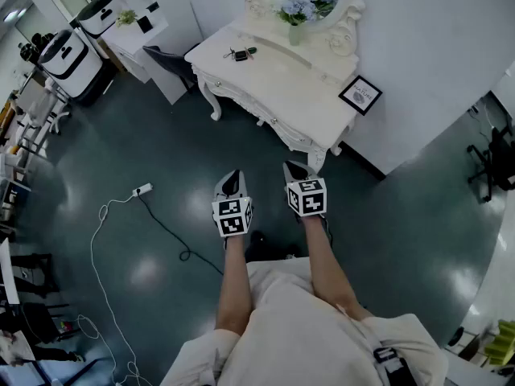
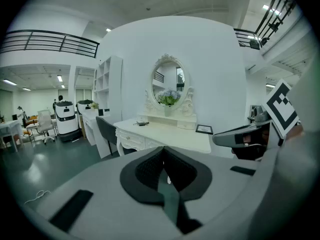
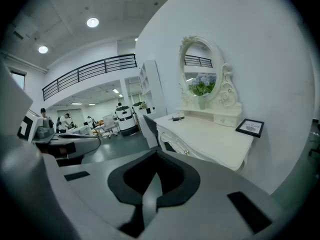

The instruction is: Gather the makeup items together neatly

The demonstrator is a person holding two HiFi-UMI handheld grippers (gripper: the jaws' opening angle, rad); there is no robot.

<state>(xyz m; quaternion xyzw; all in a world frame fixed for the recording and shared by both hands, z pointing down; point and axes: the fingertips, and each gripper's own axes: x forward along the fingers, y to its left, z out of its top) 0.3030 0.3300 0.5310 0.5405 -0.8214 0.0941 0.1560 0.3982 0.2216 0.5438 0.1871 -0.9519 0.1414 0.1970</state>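
Before the dressing table (image 1: 282, 79) (vase (image 1: 297, 33) atop), left gripper (image 1: 233, 174), right gripper (image 1: 294, 167); jaws together.

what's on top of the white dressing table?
Dressing table: small dark items near the left end, vase of blue flowers by the mirror, framed picture at the right corner. Items too small to identify; its inside is hidden.

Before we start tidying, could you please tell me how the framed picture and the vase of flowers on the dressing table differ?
The framed picture is a flat, black-edged rectangle; the vase of flowers is upright, pale, with blue blooms. In the head view, the framed picture sits at the right end of the dressing table; the vase of flowers stands centrally, before the mirror. Both rest on the white dressing table.
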